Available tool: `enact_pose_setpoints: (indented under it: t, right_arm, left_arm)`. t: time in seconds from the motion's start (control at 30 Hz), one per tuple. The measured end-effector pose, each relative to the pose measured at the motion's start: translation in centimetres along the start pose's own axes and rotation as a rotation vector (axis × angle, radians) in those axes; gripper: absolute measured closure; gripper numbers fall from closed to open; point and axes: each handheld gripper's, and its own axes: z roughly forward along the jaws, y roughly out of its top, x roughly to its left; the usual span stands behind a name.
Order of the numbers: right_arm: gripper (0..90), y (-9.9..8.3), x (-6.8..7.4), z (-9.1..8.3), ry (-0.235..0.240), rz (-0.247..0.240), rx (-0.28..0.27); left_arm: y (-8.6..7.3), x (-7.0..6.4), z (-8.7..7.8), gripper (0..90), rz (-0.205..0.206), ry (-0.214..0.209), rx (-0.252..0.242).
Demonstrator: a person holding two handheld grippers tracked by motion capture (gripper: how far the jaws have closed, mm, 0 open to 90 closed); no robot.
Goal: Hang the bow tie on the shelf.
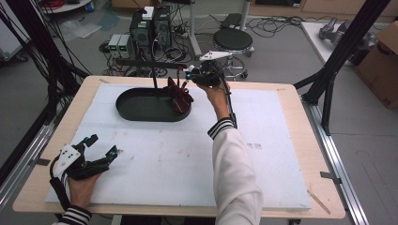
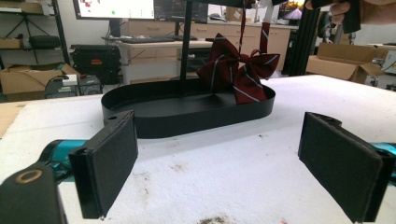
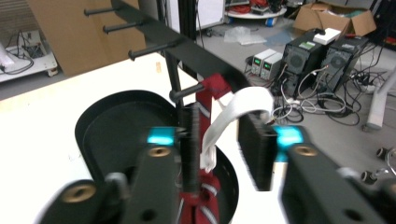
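A dark red striped bow tie [image 1: 180, 96] hangs at the right end of a black oval tray [image 1: 136, 110], its bow [image 2: 238, 70] resting just above the tray's wall [image 2: 187, 123]. Its red strap [image 3: 208, 93] and a white band [image 3: 233, 109] loop over a peg of the black rack [image 3: 154, 32] that rises from the tray. My right gripper [image 1: 187, 74] is up at that peg. Its jaws stand apart in the right gripper view [image 3: 222, 121], with the white band between them, not pinched. My left gripper [image 1: 102, 145] rests open on the white sheet, front left, its wide gap [image 2: 219, 126] holding nothing.
The white foam sheet [image 1: 187, 154] covers most of the wooden table. Beyond the far edge stand computer towers [image 1: 150, 28], a black stool [image 1: 232, 40] and loose cables. Black frame struts [image 1: 338, 61] and a cardboard box [image 1: 382, 61] flank the right side.
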Motion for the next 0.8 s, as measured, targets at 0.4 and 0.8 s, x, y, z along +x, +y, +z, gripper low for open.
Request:
enact_pose_setpoints:
  t: [0.4,0.8]
  right_arm:
    - [13.9,-0.3,0.6,-0.6,-0.019,0.048,0.079]
    - [10.1,-1.6,1.6,-5.4,-0.021,0.008,-0.011]
  left_arm:
    - [0.0,0.0,0.0,12.4,-0.001,0.001,-0.003]
    - [0.0,0.0,0.1,12.5,-0.003,0.004,-0.003]
